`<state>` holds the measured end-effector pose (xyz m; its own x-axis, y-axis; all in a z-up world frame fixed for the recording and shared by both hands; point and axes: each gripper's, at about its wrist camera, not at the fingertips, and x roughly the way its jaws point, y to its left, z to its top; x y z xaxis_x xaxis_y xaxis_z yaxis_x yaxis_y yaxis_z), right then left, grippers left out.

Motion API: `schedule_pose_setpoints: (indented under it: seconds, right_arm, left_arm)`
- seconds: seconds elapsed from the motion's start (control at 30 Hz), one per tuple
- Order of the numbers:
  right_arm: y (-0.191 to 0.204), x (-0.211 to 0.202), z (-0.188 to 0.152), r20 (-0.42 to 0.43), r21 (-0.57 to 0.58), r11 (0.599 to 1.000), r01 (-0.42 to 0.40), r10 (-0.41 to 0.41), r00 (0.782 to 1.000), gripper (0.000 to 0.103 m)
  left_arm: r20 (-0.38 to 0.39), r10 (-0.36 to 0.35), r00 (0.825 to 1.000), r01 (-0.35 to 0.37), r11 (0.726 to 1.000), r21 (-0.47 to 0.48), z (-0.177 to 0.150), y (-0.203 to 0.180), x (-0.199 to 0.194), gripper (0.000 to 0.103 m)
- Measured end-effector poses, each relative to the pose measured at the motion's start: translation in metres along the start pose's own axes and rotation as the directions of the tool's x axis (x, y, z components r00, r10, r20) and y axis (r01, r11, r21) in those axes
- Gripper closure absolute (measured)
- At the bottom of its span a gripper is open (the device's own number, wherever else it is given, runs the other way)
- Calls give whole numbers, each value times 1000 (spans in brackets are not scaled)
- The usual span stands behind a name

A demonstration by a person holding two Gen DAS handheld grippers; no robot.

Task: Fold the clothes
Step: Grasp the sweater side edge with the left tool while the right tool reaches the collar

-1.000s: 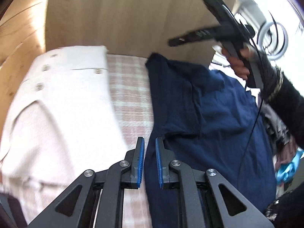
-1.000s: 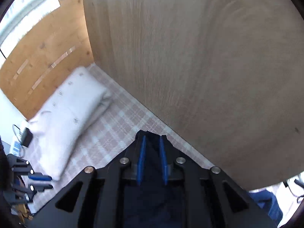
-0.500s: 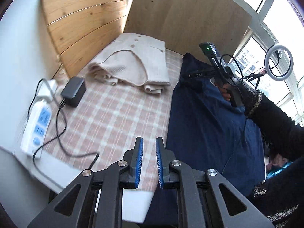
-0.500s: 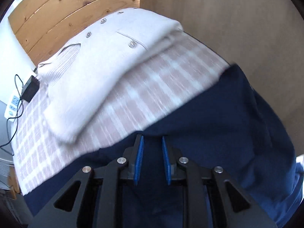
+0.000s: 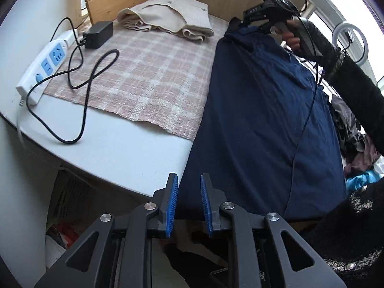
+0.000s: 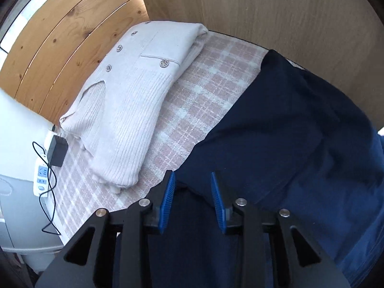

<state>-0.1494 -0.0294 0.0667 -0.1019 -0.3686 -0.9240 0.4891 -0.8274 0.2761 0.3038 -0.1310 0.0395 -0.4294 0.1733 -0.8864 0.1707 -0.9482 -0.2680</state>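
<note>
A navy garment [image 5: 259, 120] [image 6: 300, 144] lies spread along the right side of the table, and its near corner hangs over the front edge. My left gripper [image 5: 189, 192] hovers at that near corner. Its jaws are opening, and the blue pads stand apart without pressing on any cloth. My right gripper [image 6: 190, 187] [image 5: 264, 21], held by a hand in a dark sleeve, points down over the garment's far corner. Its jaws are opening too. A ridge of navy cloth lies between the pads, and they do not squeeze it.
A folded cream cardigan [image 5: 168, 16] [image 6: 134, 100] rests at the back on the pink plaid cloth [image 5: 148, 76]. At the left lie a power strip [image 5: 43, 67], a black adapter [image 5: 98, 34] and a looping cable. A heap of clothes [image 5: 355, 144] sits at the far right. The table edge [image 5: 108, 148] is near.
My left gripper has drawn back from beside the cardigan to the table's front edge, and its jaws have widened. My right gripper has sunk onto the navy garment's far corner, and its jaws have spread.
</note>
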Motion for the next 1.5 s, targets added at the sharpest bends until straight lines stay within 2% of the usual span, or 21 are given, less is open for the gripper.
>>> schedule_pose_setpoints:
  seconds: [0.07, 0.17, 0.27, 0.4, 0.63, 0.73, 0.77, 0.83, 0.9, 0.93, 0.97, 1.1, 1.27, 1.4, 1.5]
  right_arm:
    - [4, 5, -2, 5, 73, 997, -1, 0, 1000, 65]
    - [11, 19, 0, -10, 138, 990, 0, 1, 1000, 65]
    - [24, 28, 2, -34, 131, 990, 46, -42, 999, 65]
    - [34, 38, 1, -65, 121, 977, 174, -167, 984, 65]
    - [42, 45, 0, -85, 79, 967, 242, -235, 968, 65]
    - [42, 45, 0, -77, 73, 962, 262, -256, 964, 75]
    - [41, 44, 0, -69, 73, 960, 269, -264, 962, 84]
    - [34, 42, 0, -63, 96, 965, 243, -237, 969, 88]
    - [27, 39, -1, -58, 121, 970, 209, -203, 977, 92]
    - [23, 37, -2, -55, 133, 973, 190, -184, 981, 93]
    - [20, 35, -3, -51, 144, 975, 170, -164, 985, 94]
    - [7, 21, -7, -21, 174, 980, 98, -96, 995, 95]
    - [-17, -21, -22, 48, 206, 978, 44, -55, 997, 95]
    - [-52, -60, -49, 104, 229, 972, 51, -77, 992, 95]
    - [-89, -80, -51, 111, 257, 963, 85, -117, 987, 95]
  left_arm:
    - [-18, -16, 1000, 17, 1000, 27, -1, 1, 9, 85]
    - [-38, -42, 998, 45, 996, 79, -5, -3, 17, 85]
    - [-58, -71, 996, 78, 991, 110, -9, -6, 22, 85]
    - [-51, -86, 995, 92, 985, 145, -12, -8, 20, 85]
    - [-41, -91, 995, 97, 982, 164, -12, -5, 17, 81]
    - [-27, -78, 997, 82, 980, 181, -11, -6, 19, 71]
    - [-21, -76, 997, 78, 979, 186, -11, -6, 19, 70]
    - [-10, -76, 997, 76, 977, 198, -11, -8, 20, 70]
    - [-1, -79, 997, 78, 974, 211, -12, -9, 21, 77]
    - [-2, -79, 997, 78, 974, 215, -11, -11, 23, 98]
    - [-11, -89, 996, 89, 973, 212, -11, -12, 24, 101]
    - [-9, -176, 984, 174, 964, 202, -5, -21, 13, 101]
    - [2, -298, 955, 287, 923, 255, 2, -61, -18, 101]
    - [-42, -369, 929, 358, 861, 362, 4, -111, -27, 101]
    - [-100, -407, 908, 410, 813, 412, 2, -140, -18, 101]
